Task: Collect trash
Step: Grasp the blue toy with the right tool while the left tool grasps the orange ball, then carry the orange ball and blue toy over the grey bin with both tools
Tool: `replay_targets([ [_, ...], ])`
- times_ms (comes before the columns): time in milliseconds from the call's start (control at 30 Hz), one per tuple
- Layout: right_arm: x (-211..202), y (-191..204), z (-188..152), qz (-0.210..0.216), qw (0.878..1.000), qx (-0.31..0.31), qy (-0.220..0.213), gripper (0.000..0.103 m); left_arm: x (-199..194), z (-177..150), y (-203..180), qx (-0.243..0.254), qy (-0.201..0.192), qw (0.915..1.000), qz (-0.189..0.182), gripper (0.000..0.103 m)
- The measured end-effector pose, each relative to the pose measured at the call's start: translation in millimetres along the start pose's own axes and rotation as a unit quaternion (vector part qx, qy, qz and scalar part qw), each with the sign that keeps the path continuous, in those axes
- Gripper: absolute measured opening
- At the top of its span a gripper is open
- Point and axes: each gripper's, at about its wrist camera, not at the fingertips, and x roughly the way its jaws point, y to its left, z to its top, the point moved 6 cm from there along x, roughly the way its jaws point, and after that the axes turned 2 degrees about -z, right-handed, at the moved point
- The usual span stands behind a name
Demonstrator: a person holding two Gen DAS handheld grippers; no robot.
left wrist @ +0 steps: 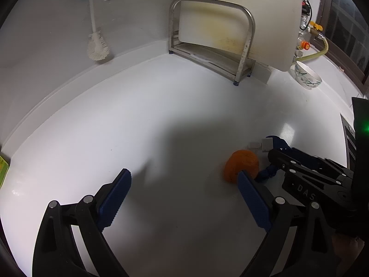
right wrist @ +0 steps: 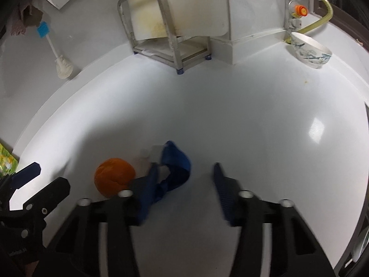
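The left gripper [left wrist: 184,175] was tilted steeply down over the white counter [left wrist: 161,115], its blue-padded jaws spread wide, gripping and touching nothing. Seen from the left wrist, a green packet [left wrist: 3,168] sat at the counter's 9 o'clock edge, and a white dish brush [left wrist: 98,48] with a blue handle end hung against the wall at 11 o'clock. A metal rack [left wrist: 246,46] stood at 12 o'clock with a stained white cutting board [left wrist: 207,23] upright in it. A patterned bowl [left wrist: 306,76] sat at 2 o'clock beneath a yellow hose [left wrist: 318,53] and its valve. The piece of orange peel [left wrist: 242,164] lay on the counter at 4 o'clock, just beyond the left gripper's right finger. The right gripper [right wrist: 185,168] reached in beside it, also tilted steeply down. In its own blurred view its jaws were partly drawn in but not clamped. A crumpled blue strip [right wrist: 177,168] lay between them, up against the left finger, while the right finger stood clear of it. The peel sat at 8 o'clock in that view, just outside the left finger. Small white scraps [right wrist: 150,152] lay near 12 o'clock of the peel, beside the strip. A dark window frame edged the room at 2 o'clock.
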Motion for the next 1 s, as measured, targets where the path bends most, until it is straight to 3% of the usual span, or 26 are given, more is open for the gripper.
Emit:
replay_targets([
  [33,-1.0,-0.1,0.0,0.003,1.0,0.001,-0.002,0.022,-0.1,-0.1,-1.9,0.002,-0.001,1.0,-0.001,0.091],
  [167,-7.0,-5.9,-0.8,0.011,1.0,0.013,-0.008,0.01,0.7,-0.6,-10.7,0.005,-0.003,0.9999,-0.013,0.091],
  [400,-30.8,-30.3,-7.5,-0.005,0.999,0.037,-0.024,0.009,18.0,-0.8,-33.4,0.022,0.011,0.9994,-0.023,0.091],
  [667,-53.5,-50.0,-23.5,-0.023,0.998,0.055,-0.029,0.009,39.2,-0.2,-49.8,0.039,0.014,0.9991,-0.01,0.089],
  [767,-58.5,-51.4,-28.5,-0.026,0.998,0.058,-0.029,0.009,46.1,-1.4,-53.1,0.042,0.024,0.9987,-0.013,0.075],
  [867,-63.9,-50.6,-35.3,-0.026,0.997,0.063,-0.028,0.009,45.8,-4.3,-57.1,0.045,0.024,0.9985,-0.018,0.053],
  [900,-65.7,-49.5,-37.4,-0.026,0.997,0.063,-0.027,0.009,43.7,-5.4,-59.4,0.046,0.025,0.9983,-0.023,0.04],
  [1000,-74.6,-45.6,-43.9,-0.024,0.997,0.062,-0.027,0.009,36.6,-9.4,-63.3,0.052,0.028,0.9981,-0.019,0.031],
])
